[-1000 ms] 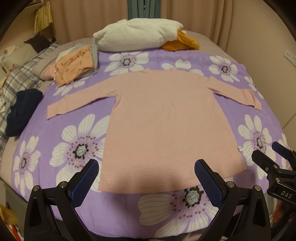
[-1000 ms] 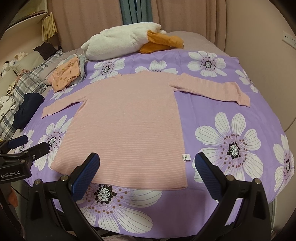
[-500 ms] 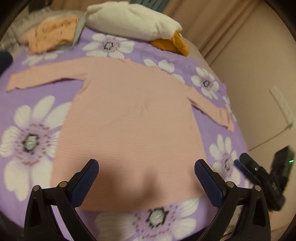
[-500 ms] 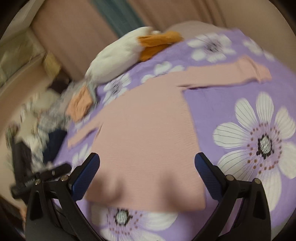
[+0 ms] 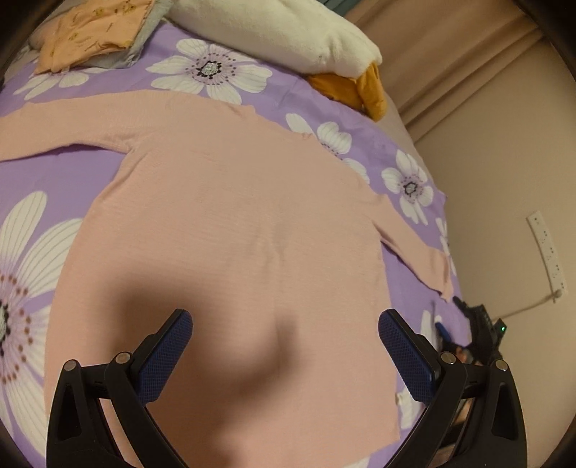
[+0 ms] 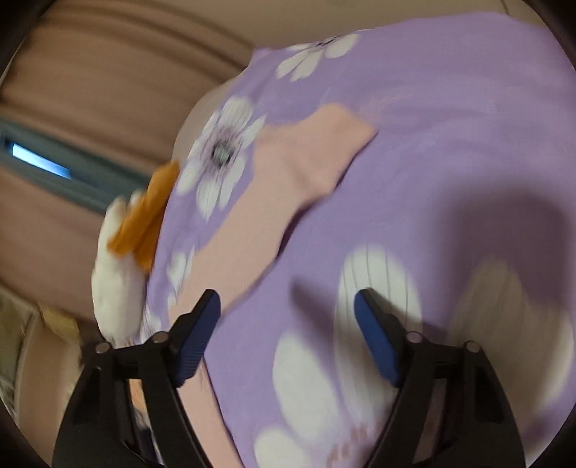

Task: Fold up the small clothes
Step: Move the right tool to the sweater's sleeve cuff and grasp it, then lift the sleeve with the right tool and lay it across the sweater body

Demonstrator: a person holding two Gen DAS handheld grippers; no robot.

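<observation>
A pink long-sleeved top (image 5: 234,216) lies spread flat on the purple flowered bedspread (image 5: 54,172), with both sleeves out to the sides. My left gripper (image 5: 284,316) hangs open just above the lower half of the top's body, nothing between its fingers. My right gripper (image 6: 286,298) is rolled to one side over the bedspread (image 6: 450,144), beside the top's right sleeve (image 6: 288,180). Its jaws are closing, with only bed cover seen between them. Its left finger (image 6: 201,324) overlaps the sleeve's edge. The right view is blurred.
A white plush pillow (image 5: 280,32) and an orange cloth (image 5: 360,90) lie at the head of the bed. A folded pile of small clothes (image 5: 93,28) sits at the far left. The wall with a socket strip (image 5: 545,248) runs close along the bed's right edge.
Both grippers have come down closer to the bed. The right one rolled hard and swung from the top's hem out to the right sleeve, and its jaws have narrowed. The left stays open.
</observation>
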